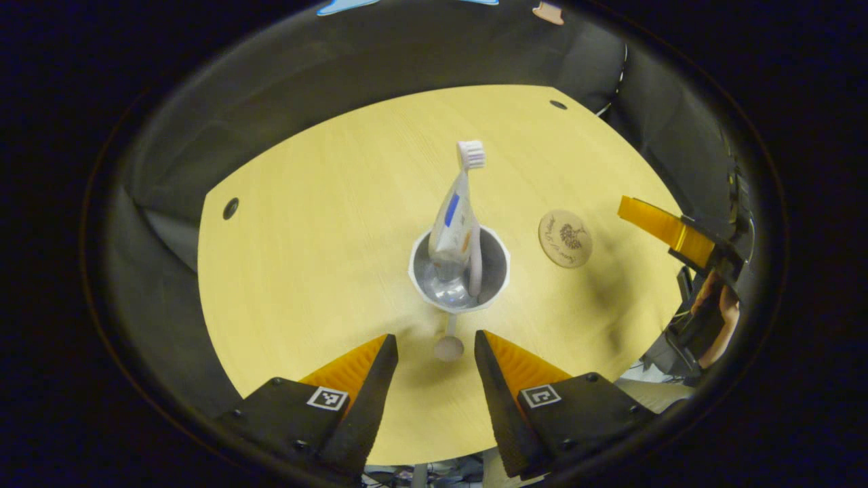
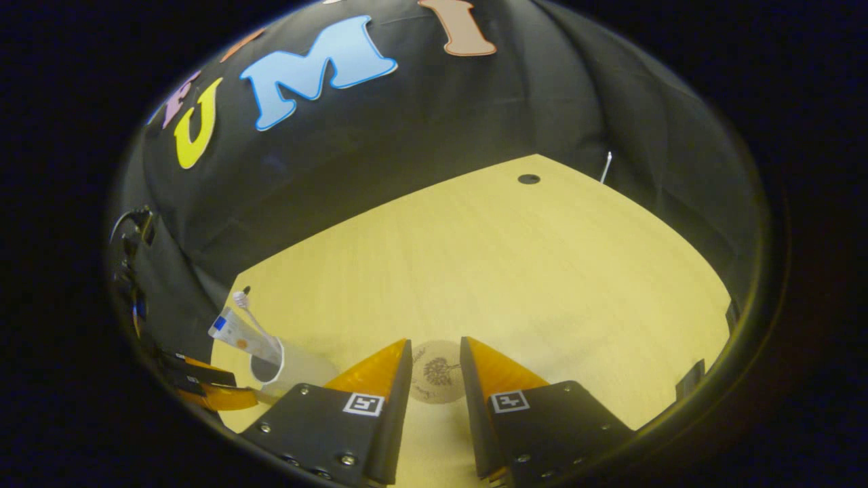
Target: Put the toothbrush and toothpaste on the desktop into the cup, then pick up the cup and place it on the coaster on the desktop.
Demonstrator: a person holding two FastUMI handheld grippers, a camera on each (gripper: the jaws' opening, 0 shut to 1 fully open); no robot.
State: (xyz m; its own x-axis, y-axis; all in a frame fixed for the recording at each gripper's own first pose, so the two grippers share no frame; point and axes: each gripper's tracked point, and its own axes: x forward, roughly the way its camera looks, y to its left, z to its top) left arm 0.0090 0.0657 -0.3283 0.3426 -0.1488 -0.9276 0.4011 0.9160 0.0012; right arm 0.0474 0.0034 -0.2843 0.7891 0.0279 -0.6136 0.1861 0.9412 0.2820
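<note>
**Over the desktop: cup loaded, coaster to its right**

Above the yellow desktop [image 1: 305,285], in the left gripper view, the left gripper [image 1: 435,352] hangs with its fingers spread wide and nothing between them. Straight ahead along those fingers, near but not touching, stands the white cup [image 1: 460,271], upright. Toothpaste [image 1: 453,227] and toothbrush [image 1: 475,203] both stand in it, long axes leaning away from the camera, bristle head uppermost (so the loading step looks done, as a judgement).

Right of the cup, apart from it with bare wood between, lies the round coaster [image 1: 565,238], flat. Farther right again, at the table's edge, sits the other gripper, a hand behind it.

Switching to the right gripper view: cup [image 2: 285,369] low at far left with the tube sticking out; the right gripper [image 2: 435,369] in the middle, fingers parted a moderate way, empty, the coaster [image 2: 434,373] visible in the gap between them (hovering over it; height unclear).

Judgement: left gripper is nearer and squarely lined up on the cup; the carry would run sideways to the right. Tall, leaning contents make tipping the risk.
</note>
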